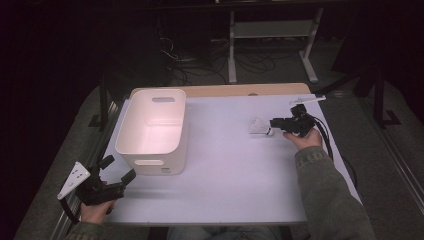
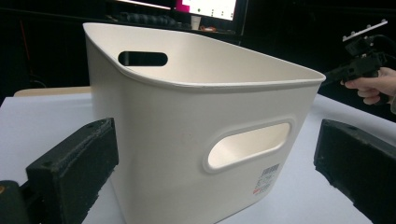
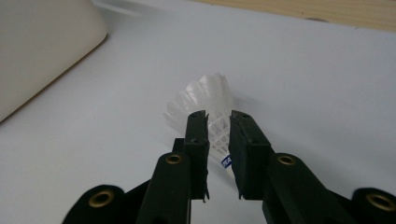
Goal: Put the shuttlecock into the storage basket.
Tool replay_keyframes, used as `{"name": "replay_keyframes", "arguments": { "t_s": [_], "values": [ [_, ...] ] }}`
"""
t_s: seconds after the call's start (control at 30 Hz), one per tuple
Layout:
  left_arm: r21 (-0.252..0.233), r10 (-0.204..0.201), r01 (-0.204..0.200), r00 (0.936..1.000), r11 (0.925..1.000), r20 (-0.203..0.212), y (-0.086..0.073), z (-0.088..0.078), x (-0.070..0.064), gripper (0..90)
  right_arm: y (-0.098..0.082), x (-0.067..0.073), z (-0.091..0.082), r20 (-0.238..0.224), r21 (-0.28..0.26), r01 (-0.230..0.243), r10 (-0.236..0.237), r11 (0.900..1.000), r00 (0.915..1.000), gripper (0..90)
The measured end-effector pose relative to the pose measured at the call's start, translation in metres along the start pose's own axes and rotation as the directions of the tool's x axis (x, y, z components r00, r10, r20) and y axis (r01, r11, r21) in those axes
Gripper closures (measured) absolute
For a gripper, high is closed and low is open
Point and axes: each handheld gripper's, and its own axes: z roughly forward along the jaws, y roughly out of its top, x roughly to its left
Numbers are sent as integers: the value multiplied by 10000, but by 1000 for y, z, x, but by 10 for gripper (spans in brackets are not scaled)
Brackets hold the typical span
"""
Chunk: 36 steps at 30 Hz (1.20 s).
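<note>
Left gripper (image 1: pixel 116 170) at the table's (image 1: pixel 225 190) near left corner, just off the bin's (image 1: pixel 150 131) near short wall, black jaws spread wide with nothing between them. In the left gripper view, aimed level at the bin (image 2: pixel 187 140), one foam-faced jaw showing on each side of it.

Bin: cream plastic, smooth and matt, rectangular with rounded corners and walls flaring slightly toward the rim, an oval handle slot in each short wall, a small barcode sticker low on the near wall. Open top up, long axis running away from the person.

Shuttlecock (image 1: pixel 260 128) well to the right of the bin, on the pale table top toward the far right. Lying on its side, long axis roughly across the table, white translucent plastic skirt fanning toward the bin, base end toward the right gripper (image 1: pixel 274 123).

In the right gripper view, the right gripper (image 3: pixel 218 122) narrowly parted, jaws astride the latticed neck of the shuttlecock (image 3: pixel 203 95); contact with the pads cannot be told. Blue-and-white band at the base just behind the jaw tips.
</note>
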Motion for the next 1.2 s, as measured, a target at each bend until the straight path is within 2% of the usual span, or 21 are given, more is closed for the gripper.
{"name": "replay_keyframes", "arguments": {
  "t_s": [0.07, 0.13, 0.2, 0.3, 0.33, 0.37, 0.4, 0.47, 0.5, 0.57, 0.6, 0.63, 0.67, 0.7, 0.77, 0.8, 0.87, 0.93, 1.07, 1.13, 1.2],
  "values": [
    [4, 11, -11, 10000, 10000, -5, 0, 0, 0, 0, 2, 0, -1, 128, 54, 166, -167, 9998, 9998, 625],
    [-9, -8, 8, 10000, 10000, -8, 0, 0, 0, 0, 3, 0, 0, 49, 144, 187, -188, 9997, 9998, 545],
    [-5, -6, 6, 10000, 10000, -7, 0, 0, 0, 0, 3, -1, 0, 30, 203, 267, -267, 9994, 9996, 509],
    [8, -19, 19, 10000, 10000, -12, 0, 0, 0, 0, 5, -1, 2, -105, 424, 300, -296, 9986, 9995, 345],
    [6, -30, 30, 10000, 10000, -3, 0, 0, 0, 0, 6, -2, 4, -262, 717, 655, -637, 9953, 9976, 253],
    [-2, -11, 11, 10000, 10000, 1, 0, 0, 0, 0, 6, -2, 4, -262, 717, 655, -637, 9953, 9976, 253],
    [-26, -9, 9, 10000, 10000, 4, 0, 0, 1, 0, 6, -2, 5, -328, 859, 621, -595, 9944, 9977, 215],
    [-47, -27, 27, 10000, 10000, 8, 0, 0, 1, 0, 8, -4, 8, -250, 1115, 918, -896, 9895, 9957, 137],
    [-43, -28, 28, 10000, 10000, 14, 0, 0, 1, 0, 10, -5, 10, -182, 1406, 1206, -1192, 9827, 9927, 121],
    [12, -39, 39, 10000, 10000, 8, 0, 0, 0, 0, 11, -6, 13, -112, 1541, 1278, -1276, 9798, 9918, 64],
    [12, -39, 39, 10000, 10000, 8, 0, 0, 0, 0, 11, -6, 13, -112, 1541, 1278, -1276, 9798, 9918, 64],
    [3, -44, 44, 10000, 10000, 10, 0, 0, 0, 0, 13, -7, 16, -58, 1829, 1516, -1531, 9714, 9882, 14],
    [3, -40, 40, 10000, 10000, 14, 0, 0, 0, 0, 13, -7, 16, -58, 1829, 1516, -1531, 9714, 9882, 14],
    [-1, -23, 23, 10000, 10000, 15, 0, 0, 1, 0, 14, -7, 17, -21, 1925, 1649, -1676, 9673, 9858, 0],
    [-52, -45, 45, 10000, 10000, 32, 0, 0, 1, 0, 16, -8, 20, -202, 1971, 2158, -2161, 9563, 9762, 0],
    [-37, -20, 20, 10000, 10000, 31, 0, 0, 1, 0, 16, -8, 20, -202, 1971, 2158, -2161, 9563, 9762, 0],
    [0, -26, 26, 10000, 10000, 30, 0, 0, 0, 0, 16, -8, 22, -304, 1960, 2443, -2431, 9497, 9695, 0],
    [13, -28, 28, 10000, 10000, 21, 0, 0, 0, 0, 15, -11, 28, -527, 2018, 2794, -2744, 9387, 9602, 0],
    [1, -49, 49, 10000, 10000, 17, 0, 0, 0, 0, 11, -15, 34, -657, 2258, 2807, -2729, 9328, 9598, 0],
    [12, -6, 6, 10000, 10000, 20, 0, 0, 0, 0, 7, -19, 41, -763, 2522, 2788, -2682, 9266, 9603, 5],
    [8, -18, 18, 10000, 10000, 28, 0, 0, 0, 0, 6, -21, 42, -800, 2527, 2893, -2780, 9233, 9572, 24]
  ]
}}
